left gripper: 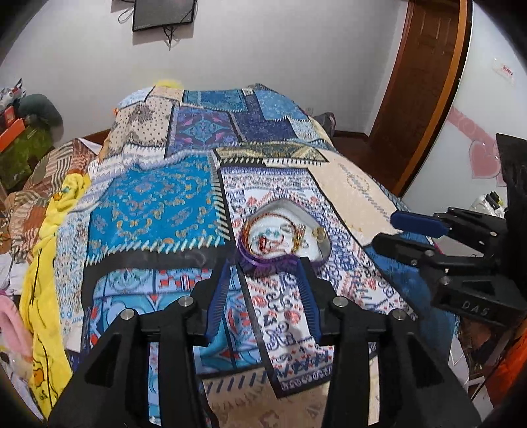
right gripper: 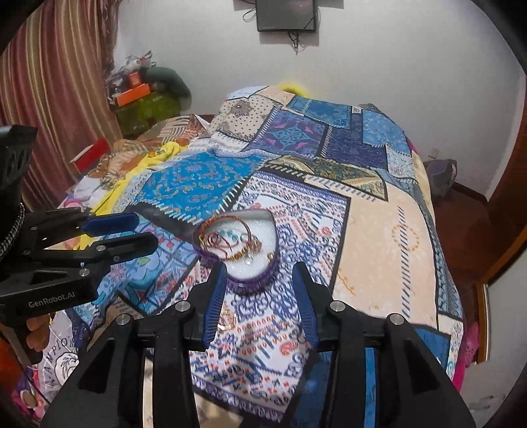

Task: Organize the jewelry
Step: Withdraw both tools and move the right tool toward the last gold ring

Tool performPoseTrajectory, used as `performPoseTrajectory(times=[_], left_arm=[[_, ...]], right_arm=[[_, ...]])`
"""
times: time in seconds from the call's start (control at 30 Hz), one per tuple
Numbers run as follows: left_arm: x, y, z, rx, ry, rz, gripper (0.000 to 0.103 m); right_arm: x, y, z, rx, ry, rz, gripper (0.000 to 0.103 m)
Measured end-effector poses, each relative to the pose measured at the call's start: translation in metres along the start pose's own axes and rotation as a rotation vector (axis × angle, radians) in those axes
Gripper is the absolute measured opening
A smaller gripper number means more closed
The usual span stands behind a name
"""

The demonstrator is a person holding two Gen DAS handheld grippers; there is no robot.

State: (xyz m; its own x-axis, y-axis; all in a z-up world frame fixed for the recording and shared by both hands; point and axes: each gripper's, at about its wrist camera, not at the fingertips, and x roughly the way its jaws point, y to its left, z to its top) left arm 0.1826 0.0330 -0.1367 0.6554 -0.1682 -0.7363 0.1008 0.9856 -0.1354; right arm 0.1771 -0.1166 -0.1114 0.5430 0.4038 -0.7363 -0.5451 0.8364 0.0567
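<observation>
Patchwork bedding (left gripper: 158,204) in blues and creams covers the bed that serves as the work surface, with a white wall and a dark wall-mounted screen (right gripper: 286,14) behind. Starting at the right gripper (right gripper: 260,270): its blue-padded jaws stand wide apart and hold nothing, and between them, low on the cloth, lies what looks like a small gold ring (right gripper: 226,320) — loose, outside the box. Just ahead of those fingertips sits the heart-shaped jewelry box (right gripper: 263,283), purple-walled with a white lining, its rounded near edge almost level with the tips. Inside it are bangles (right gripper: 217,227) and some smaller pieces tangled together; I cannot tell each one apart. The left gripper (left gripper: 263,266) is likewise open and empty, its tips at the box's near wall in its own view, so both tools sit close to the box from the near side. In the right wrist view the left gripper comes in from the left, tips pointing at the box but short of it. The relation that matters is the ring's: it lies nearer than the box, directly under the right jaws, so the right hand is probably best placed to pick it up — a drop down, not a reach forward.
</observation>
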Motion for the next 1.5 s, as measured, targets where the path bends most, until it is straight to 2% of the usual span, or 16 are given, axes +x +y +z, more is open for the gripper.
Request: performPoseTrajectory(times=[0.27,0.57,0.73,0.93,1.0,1.07,1.2,1.23,1.27,1.4,1.5], left_arm=[[0.022,-0.015,-0.022,0.02,0.095,-0.011,0.041],[0.046,-0.014,-0.04,-0.005,0.157,-0.026,0.041],[0.055,-0.012,-0.04,-0.04,0.169,-0.08,0.041],[0.063,-0.021,-0.032,-0.03,0.153,-0.12,0.041],[0.066,-0.025,-0.031,-0.022,0.152,-0.131,0.036],[0.071,-0.027,-0.03,-0.02,0.165,-0.141,0.025],[0.076,-0.024,-0.029,-0.056,0.165,-0.161,0.022],[0.076,-0.023,-0.029,-0.065,0.166,-0.177,0.019],[0.077,-0.023,-0.029,-0.073,0.172,-0.2,0.009],[0.08,-0.023,-0.029,-0.084,0.182,-0.228,0.008],[0.075,-0.024,-0.026,-0.075,0.161,-0.216,0.008]], right_arm=[[0.002,-0.009,-0.024,0.018,0.051,-0.011,0.038],[0.026,0.001,-0.044,0.004,0.143,0.034,0.038],[0.036,0.0,-0.048,0.015,0.159,0.036,0.038],[0.037,-0.016,-0.051,0.055,0.166,0.028,0.038],[0.036,-0.021,-0.052,0.067,0.166,0.029,0.038],[0.035,-0.023,-0.053,0.073,0.164,0.031,0.038],[0.035,-0.025,-0.056,0.081,0.162,0.037,0.038],[0.035,-0.024,-0.056,0.081,0.161,0.038,0.038],[0.036,-0.025,-0.055,0.081,0.161,0.038,0.038],[0.035,-0.023,-0.055,0.074,0.161,0.043,0.038],[0.035,-0.021,-0.053,0.065,0.161,0.047,0.038]])
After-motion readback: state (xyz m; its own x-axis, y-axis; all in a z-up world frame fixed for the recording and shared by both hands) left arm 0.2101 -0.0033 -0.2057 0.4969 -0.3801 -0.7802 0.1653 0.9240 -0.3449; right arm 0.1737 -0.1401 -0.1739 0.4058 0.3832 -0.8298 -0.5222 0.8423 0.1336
